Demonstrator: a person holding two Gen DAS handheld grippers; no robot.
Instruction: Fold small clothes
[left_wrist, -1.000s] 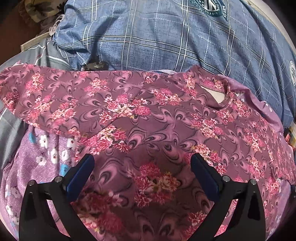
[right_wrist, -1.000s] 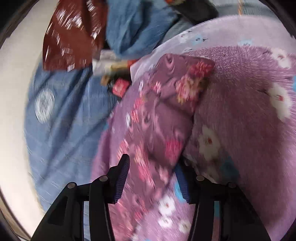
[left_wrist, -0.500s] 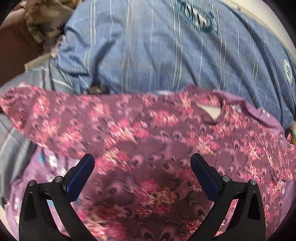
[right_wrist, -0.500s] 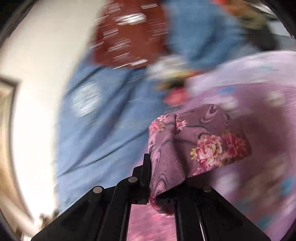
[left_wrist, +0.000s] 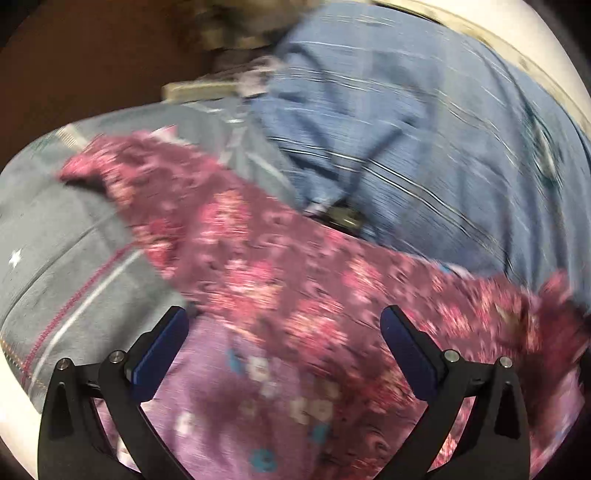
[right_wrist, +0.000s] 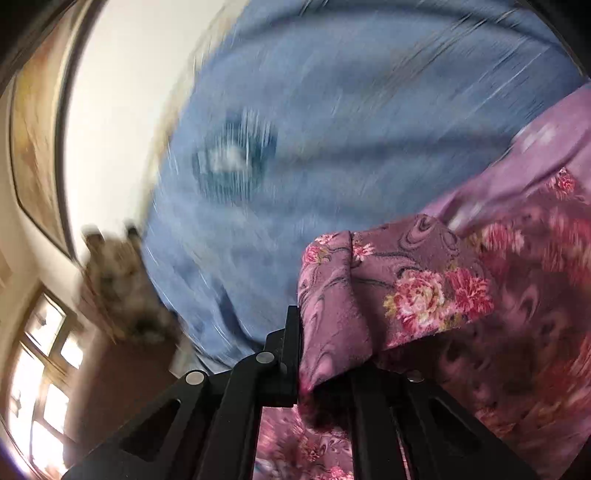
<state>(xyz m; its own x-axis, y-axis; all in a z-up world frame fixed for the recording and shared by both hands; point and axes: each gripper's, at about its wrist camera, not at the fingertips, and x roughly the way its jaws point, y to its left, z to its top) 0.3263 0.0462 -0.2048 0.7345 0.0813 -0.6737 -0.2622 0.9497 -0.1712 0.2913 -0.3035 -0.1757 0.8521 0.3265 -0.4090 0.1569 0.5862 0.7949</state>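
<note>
Between the closed fingers of the right gripper (right_wrist: 301, 354) we find a fold of the floral top (right_wrist: 399, 291), clamped tight, its cloth bunched up and over the right-hand finger so that finger is largely hidden. From that grasp the top runs off to the right, over a lilac cloth (right_wrist: 532, 162).

On the left wrist view we note the left gripper (left_wrist: 284, 332) released, its blue pads (left_wrist: 162, 354) well apart and holding nothing. It hangs above the top (left_wrist: 280, 273), which lies as a long band from upper left to lower right across the surface. We see the lilac cloth (left_wrist: 236, 413), printed with small white and blue flowers, showing under the top's near edge between the fingers. A grey sheet (left_wrist: 62, 236) lies to the left and a blue checked sheet (left_wrist: 424, 122) beyond the top. Where the top meets the blue sheet sits a small dark object (left_wrist: 345, 218), too blurred to identify. Both views are smeared with motion.
</note>
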